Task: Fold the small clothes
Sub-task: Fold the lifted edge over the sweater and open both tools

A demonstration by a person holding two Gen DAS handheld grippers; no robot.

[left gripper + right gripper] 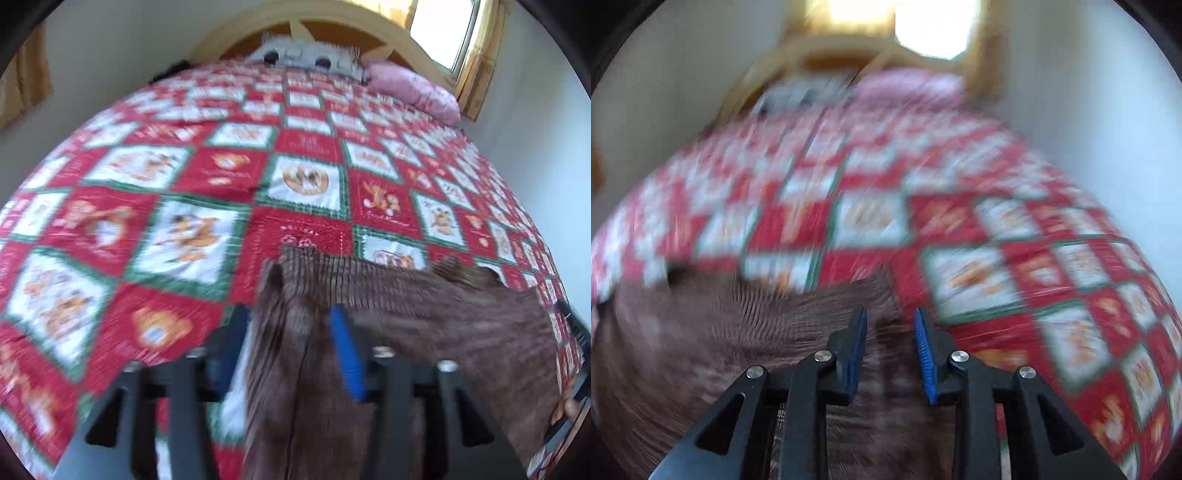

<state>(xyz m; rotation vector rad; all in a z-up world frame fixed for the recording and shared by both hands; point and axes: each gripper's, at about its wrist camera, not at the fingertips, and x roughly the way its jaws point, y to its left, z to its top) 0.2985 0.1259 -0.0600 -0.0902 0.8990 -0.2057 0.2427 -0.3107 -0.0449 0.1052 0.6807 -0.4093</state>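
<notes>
A brown ribbed corduroy garment (424,306) hangs over the red, white and green quilt (184,192). My left gripper (291,321) has a thick fold of it between its blue pads; the cloth drapes down over the fingers and stretches right toward my other gripper (569,332) at the frame edge. In the blurred right wrist view the same brown garment (720,332) lies at lower left, and my right gripper (890,317) stands with a gap between its blue pads and brown cloth in that gap.
The quilt (997,240) covers a bed. A pink pillow (413,88) and a grey cushion (306,55) lie against the wooden headboard (332,22). A bright window (443,29) is at the upper right. White walls stand on both sides.
</notes>
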